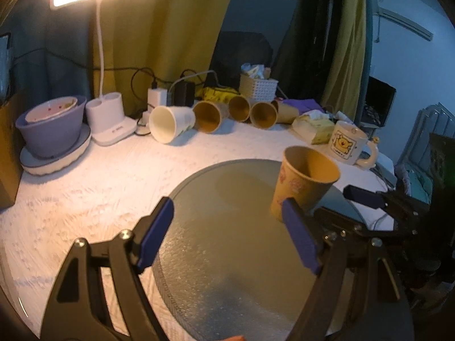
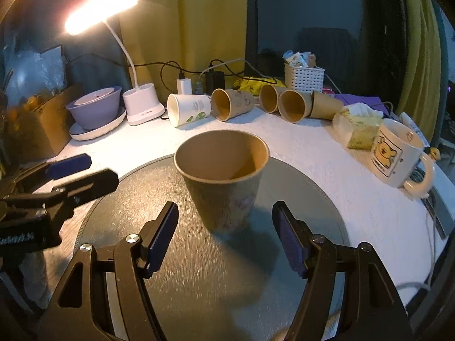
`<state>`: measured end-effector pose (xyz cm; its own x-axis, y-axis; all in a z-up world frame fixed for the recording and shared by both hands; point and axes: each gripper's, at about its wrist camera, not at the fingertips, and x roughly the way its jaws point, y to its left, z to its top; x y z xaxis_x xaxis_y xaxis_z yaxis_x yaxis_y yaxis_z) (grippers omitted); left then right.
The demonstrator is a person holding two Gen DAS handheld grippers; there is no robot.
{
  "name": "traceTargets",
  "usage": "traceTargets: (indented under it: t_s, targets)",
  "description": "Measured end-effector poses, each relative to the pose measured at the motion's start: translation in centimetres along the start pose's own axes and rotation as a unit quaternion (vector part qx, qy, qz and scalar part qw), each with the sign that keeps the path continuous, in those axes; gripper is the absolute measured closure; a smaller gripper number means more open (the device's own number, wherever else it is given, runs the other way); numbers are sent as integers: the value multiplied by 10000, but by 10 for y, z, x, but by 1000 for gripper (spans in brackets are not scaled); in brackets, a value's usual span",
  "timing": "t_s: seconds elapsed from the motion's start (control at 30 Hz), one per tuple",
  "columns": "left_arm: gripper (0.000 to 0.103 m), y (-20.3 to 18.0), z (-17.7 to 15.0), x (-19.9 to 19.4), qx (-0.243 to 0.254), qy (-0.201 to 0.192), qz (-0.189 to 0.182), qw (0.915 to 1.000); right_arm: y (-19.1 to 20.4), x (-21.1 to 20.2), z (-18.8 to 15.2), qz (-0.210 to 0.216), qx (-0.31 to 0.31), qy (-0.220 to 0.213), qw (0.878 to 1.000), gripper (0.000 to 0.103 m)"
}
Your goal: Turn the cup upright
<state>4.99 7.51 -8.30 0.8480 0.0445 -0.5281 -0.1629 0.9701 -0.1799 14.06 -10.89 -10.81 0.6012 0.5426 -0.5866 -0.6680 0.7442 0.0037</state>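
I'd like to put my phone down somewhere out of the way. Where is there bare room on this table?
The white tablecloth is bare between the brown paper cup on the round grey mat and the row of tipped cups, and between the mat and the purple bowl. The back edge, with lamp base, chargers and basket, is crowded.

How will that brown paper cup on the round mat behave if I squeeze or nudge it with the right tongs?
The brown paper cup looks thin-walled, so a hard squeeze would probably dent it. It appears empty, so likely very light and apt to slide on the round mat when nudged. It stands upright on a base narrower than its mouth, so a high push may tip it. The right tongs are open.
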Motion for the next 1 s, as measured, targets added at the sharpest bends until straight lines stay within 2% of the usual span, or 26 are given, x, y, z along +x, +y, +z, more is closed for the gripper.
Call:
traceTargets:
  t_s: [0.4,0.47,0.7,1.0]
  targets:
    - [22,-24,6,-38,344,-676,-423,9962,-15,-59,-14,-344,276,-216,9988,31]
    - [8,-28,9,-46,372,-761,-498,9952,-18,-68,-14,-396,333,-280,9983,31]
    - [8,-31,18,-74,401,-1135,-712,9902,-19,-96,-10,-568,400,-543,9961,31]
    - [8,-35,24,-96,493,-1495,-694,9851,-14,-124,-3,-635,376,-887,9933,31]
